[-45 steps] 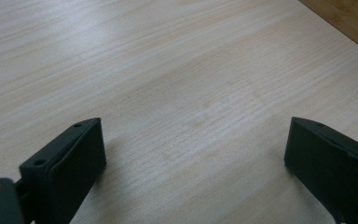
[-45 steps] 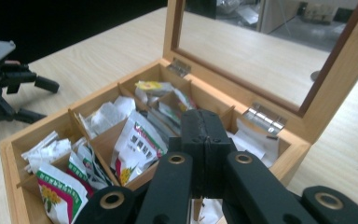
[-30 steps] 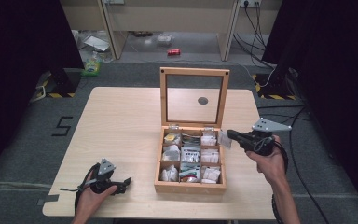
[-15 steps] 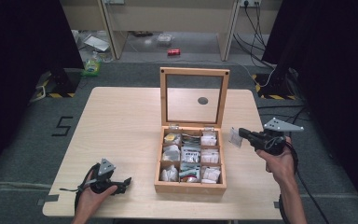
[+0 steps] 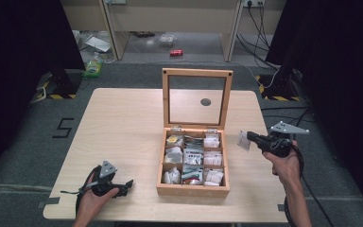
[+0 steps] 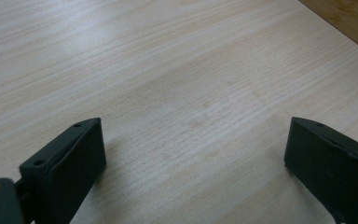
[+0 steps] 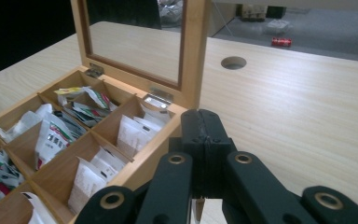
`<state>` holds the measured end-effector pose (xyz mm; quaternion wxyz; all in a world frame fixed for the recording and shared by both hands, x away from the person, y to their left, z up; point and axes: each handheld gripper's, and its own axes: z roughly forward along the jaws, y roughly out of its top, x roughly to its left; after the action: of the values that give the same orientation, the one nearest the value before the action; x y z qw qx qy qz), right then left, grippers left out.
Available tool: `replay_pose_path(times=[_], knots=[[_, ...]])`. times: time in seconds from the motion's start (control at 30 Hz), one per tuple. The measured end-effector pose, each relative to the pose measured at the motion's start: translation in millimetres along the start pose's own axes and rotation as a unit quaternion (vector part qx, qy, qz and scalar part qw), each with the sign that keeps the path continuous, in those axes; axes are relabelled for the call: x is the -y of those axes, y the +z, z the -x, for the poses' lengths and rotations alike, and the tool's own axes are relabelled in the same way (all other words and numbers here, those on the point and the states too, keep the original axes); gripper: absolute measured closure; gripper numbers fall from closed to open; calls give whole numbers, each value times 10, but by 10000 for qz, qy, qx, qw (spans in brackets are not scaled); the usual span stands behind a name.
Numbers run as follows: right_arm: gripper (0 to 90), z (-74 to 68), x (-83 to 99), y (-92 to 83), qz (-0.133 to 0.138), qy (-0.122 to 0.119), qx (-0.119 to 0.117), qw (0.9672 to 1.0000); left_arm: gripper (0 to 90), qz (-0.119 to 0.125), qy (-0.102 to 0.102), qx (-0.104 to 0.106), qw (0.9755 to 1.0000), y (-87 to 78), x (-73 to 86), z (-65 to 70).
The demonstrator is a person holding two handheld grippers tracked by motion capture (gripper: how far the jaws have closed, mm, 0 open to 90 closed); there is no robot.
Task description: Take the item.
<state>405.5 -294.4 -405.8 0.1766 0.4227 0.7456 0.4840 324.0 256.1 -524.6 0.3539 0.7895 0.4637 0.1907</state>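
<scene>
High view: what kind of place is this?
Probably a lab or recording workspace, not a home: a bare table ringed by dark curtains, cables on the floor, hazard-striped stand bases.

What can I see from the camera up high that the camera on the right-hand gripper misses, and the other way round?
The high view alone shows the right gripper shut on a small white packet beside the box, and the left gripper open, resting on the table. The right gripper view alone shows the lid's metal hinges up close. Both show the open wooden box of packets and the table's round hole.
</scene>
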Motion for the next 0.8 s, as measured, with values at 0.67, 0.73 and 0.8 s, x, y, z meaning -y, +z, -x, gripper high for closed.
replay_pose_path(times=[0.67,0.73,0.8], knots=[[900,223,280,195,-319,296,170,9989,45,-5,2,0,10000,-1,0,0],[900,235,305,217,-353,312,155,9988,45,-4,1,1,10000,0,0,0],[900,240,324,236,-376,345,129,9986,45,-5,1,0,10000,-1,0,0]])
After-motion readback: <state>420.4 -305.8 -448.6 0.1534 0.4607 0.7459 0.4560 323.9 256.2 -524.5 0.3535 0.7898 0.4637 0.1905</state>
